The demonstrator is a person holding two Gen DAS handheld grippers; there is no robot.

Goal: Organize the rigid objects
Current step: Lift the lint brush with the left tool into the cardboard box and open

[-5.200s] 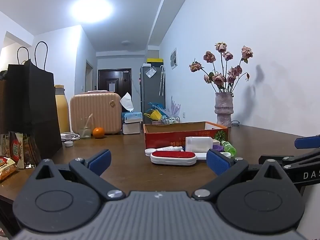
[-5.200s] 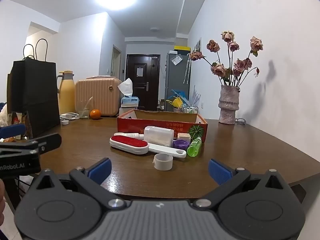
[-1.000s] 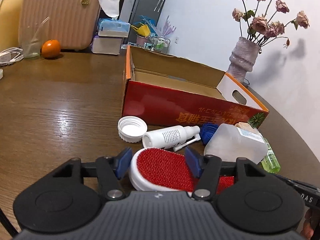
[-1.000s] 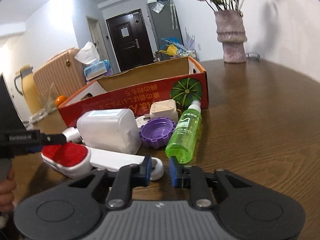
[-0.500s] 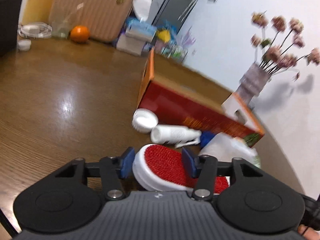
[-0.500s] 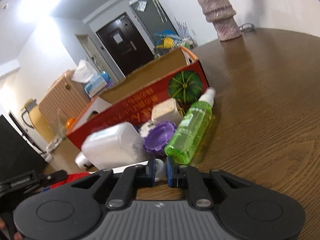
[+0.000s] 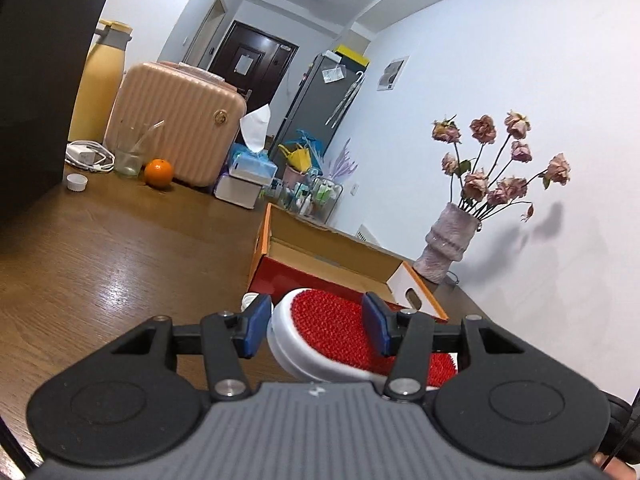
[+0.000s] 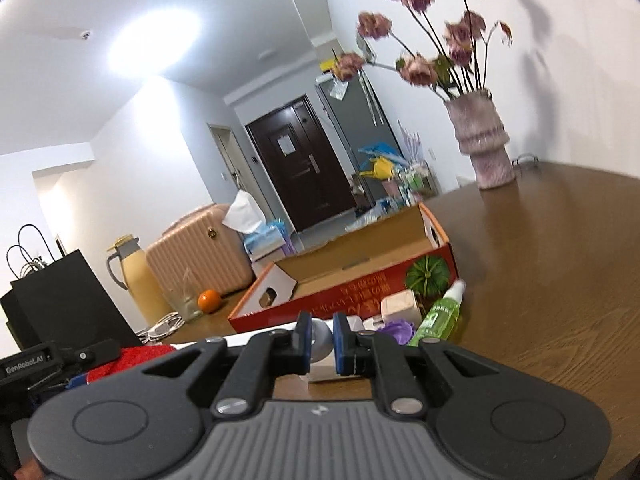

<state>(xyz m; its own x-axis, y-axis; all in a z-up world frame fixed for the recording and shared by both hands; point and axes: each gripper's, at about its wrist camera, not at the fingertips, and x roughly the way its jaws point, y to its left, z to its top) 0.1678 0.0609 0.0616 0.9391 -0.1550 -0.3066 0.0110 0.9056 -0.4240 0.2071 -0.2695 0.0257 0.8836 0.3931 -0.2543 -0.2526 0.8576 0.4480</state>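
Your cardboard box [image 8: 360, 264] sits empty on the table, so nearly everything is left: your left gripper [image 7: 316, 326] clamps the lint brush [image 7: 332, 332] by its red head, your right gripper [image 8: 319, 340] pinches its white handle end, and the green spray bottle [image 8: 438, 314] and purple cap [image 8: 396, 330] wait outside.

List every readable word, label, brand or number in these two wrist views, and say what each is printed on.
"GenRobot.AI": white label on the left tool's body, seen from the right wrist view.
Red box: orange print on its front, too blurred to read.
Green spray bottle: label too small to read.
Papers on the door and fridge: illegible.
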